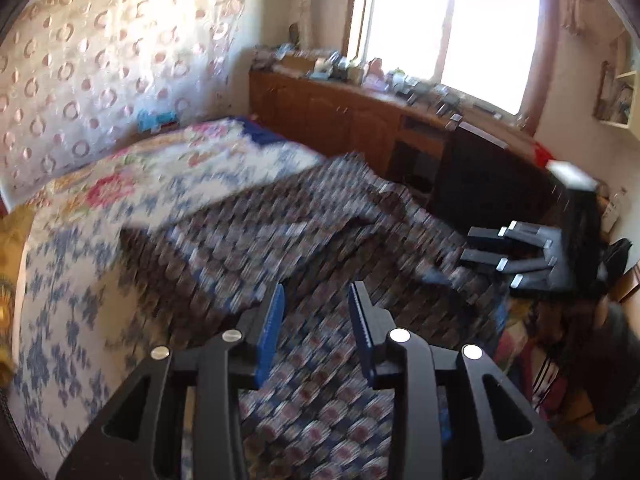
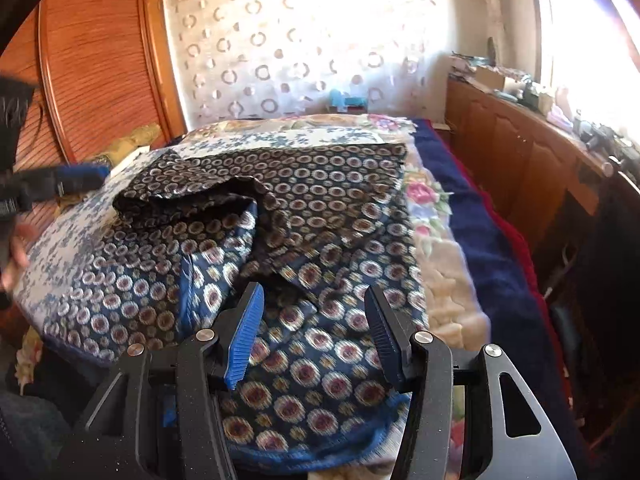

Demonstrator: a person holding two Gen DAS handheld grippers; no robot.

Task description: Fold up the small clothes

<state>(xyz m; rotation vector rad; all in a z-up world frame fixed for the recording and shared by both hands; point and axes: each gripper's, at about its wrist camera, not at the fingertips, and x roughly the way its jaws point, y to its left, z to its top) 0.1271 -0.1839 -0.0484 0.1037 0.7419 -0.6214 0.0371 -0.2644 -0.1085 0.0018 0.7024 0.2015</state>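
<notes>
A dark blue garment (image 2: 320,216) printed with round medallions lies spread on the bed, one part turned over so its darker underside (image 2: 188,196) shows. My right gripper (image 2: 315,295) hovers open over the garment's near edge, with nothing pinched between its blue pads (image 2: 244,332). In the left wrist view the same garment (image 1: 280,240) is blurred, and my left gripper (image 1: 318,300) stands open just above it with nothing in its gap. The left gripper (image 2: 80,176) also appears at the left of the right wrist view, and the right gripper (image 1: 468,246) shows at the garment's right edge.
The bed wears a floral cover (image 2: 60,232) over a dark blue blanket (image 2: 480,240). A wooden cabinet (image 2: 520,160) cluttered with small items runs under the bright window (image 1: 452,24). A wooden wardrobe (image 2: 92,60) stands at the left, and a hand (image 2: 16,256) holds the left gripper.
</notes>
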